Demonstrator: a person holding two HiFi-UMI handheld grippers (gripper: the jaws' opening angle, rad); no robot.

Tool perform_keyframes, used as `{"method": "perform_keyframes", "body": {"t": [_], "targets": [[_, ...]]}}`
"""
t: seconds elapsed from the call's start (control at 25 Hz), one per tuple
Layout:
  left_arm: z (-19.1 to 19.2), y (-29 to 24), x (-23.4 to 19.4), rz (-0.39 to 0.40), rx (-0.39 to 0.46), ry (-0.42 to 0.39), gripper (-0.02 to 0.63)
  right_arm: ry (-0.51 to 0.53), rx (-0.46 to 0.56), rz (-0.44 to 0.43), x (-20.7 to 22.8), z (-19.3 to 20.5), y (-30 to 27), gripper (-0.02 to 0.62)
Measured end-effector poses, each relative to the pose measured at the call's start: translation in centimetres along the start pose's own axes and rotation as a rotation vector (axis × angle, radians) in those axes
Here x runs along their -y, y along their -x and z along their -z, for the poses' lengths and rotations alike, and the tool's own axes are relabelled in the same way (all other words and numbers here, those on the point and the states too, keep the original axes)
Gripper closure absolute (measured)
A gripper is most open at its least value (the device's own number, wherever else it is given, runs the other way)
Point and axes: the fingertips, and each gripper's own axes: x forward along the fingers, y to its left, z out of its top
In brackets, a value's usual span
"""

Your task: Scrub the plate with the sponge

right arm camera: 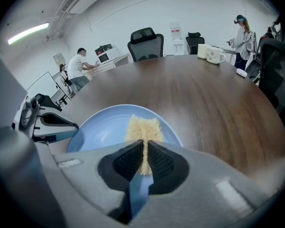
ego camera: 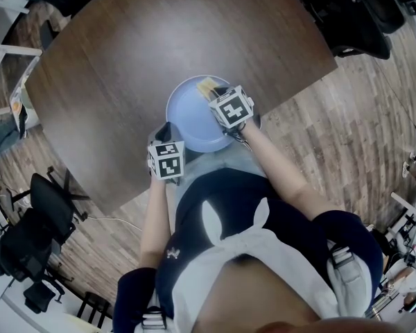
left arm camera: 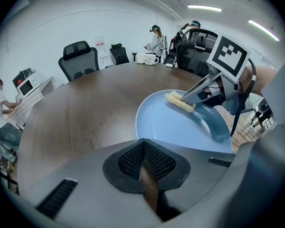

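Tabletop (ego camera: 159,33) alone restrains the blue plate (ego camera: 191,120), so scrubbing may slide it: my right gripper (right arm camera: 143,145) pinches the sponge (right arm camera: 143,126) on it, while my left gripper (left arm camera: 143,145) sits pressed together beside it.

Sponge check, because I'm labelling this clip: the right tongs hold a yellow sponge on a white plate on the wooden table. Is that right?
Not quite. The plate is light blue, not white; the right gripper view shows it. The rest stands: the right tongs hold the yellow sponge on that plate on the wooden table.
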Motion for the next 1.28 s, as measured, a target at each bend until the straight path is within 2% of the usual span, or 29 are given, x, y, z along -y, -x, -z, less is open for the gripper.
{"method": "perform_keyframes", "body": {"t": [0.52, 1.28], "targets": [[-0.1, 0.4, 0.1, 0.017, 0.004, -0.005, 0.603, -0.058, 0.015, 0.072, 0.7, 0.6, 0.6, 0.571], [0.0, 0.7, -0.2, 0.037, 0.021, 0.011, 0.603, -0.014, -0.004, 0.047, -1.1, 0.2, -0.4, 0.571]]}}
